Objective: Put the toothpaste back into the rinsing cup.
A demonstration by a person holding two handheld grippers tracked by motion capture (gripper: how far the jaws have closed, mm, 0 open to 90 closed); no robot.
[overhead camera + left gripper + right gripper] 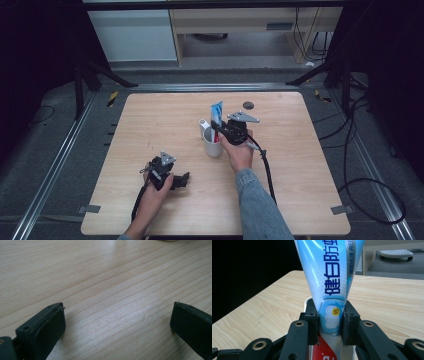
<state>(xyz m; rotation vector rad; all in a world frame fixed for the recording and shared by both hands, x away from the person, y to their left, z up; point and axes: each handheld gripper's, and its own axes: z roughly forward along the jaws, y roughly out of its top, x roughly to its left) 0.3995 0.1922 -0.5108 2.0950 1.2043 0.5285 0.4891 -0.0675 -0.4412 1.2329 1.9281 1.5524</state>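
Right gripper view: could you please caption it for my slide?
Right gripper clamps an upright blue toothpaste tube above a white cup on the wooden table.

Your right tool (218, 129) grips the blue toothpaste tube (216, 113) upright over the white cup (213, 145) | your left tool (176, 181) rests low on the wooden surface (150, 120), well apart | a dark round disc (248, 105) lies beyond the cup.

A light wooden table (165, 120) carries a white cup (213, 146) standing near its middle. Beyond the cup, toward the far edge, lies a small dark round disc (248, 105). The left gripper (170, 180) rests on the table nearer than the cup.
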